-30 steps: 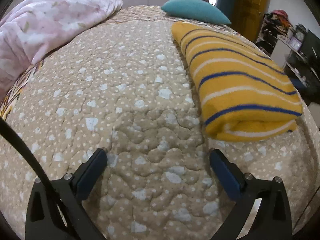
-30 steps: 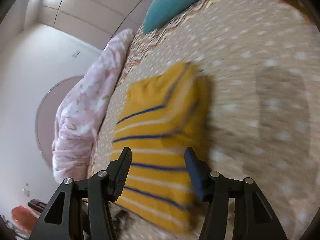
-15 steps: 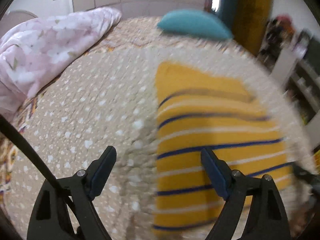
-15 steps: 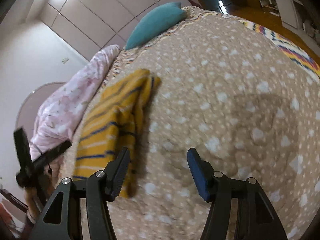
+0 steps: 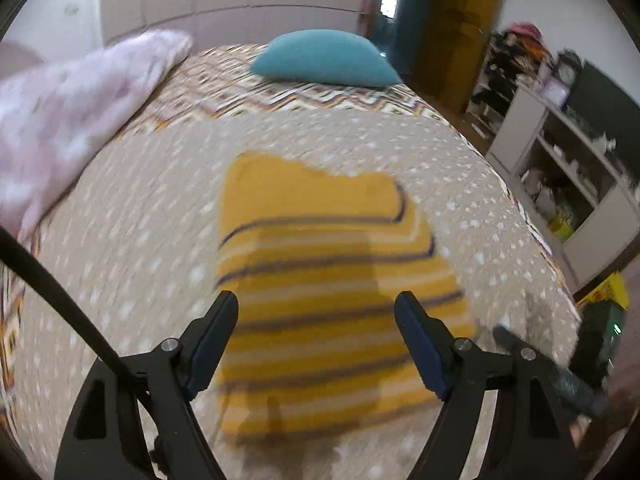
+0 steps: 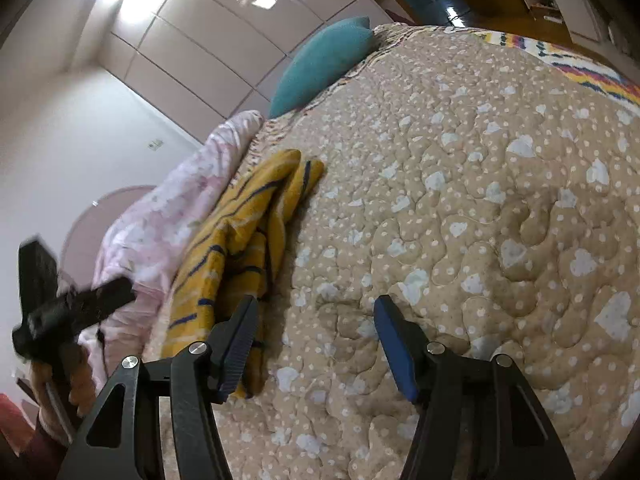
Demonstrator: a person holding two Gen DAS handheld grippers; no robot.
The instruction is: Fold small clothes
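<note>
Garment [image 5: 320,280]: yellow knit, dark blue and pale stripes, folded into rough rectangle, laid flat on dotted beige quilt [image 5: 140,240]. Outline blurred in left view. Folded layers and bunched edge seen only in right view [image 6: 240,240], garment lying beside pink blanket [image 6: 168,208].

Left gripper [image 5: 316,336]: held above garment's near end, jaws spread wide, nothing held.

Right gripper [image 6: 316,340]: over bare quilt, garment just beside left finger [image 6: 240,344], jaws spread, nothing held.

Teal pillow [image 5: 324,58] noted at far end. Shelves [image 5: 560,152] seen in left view only.
</note>
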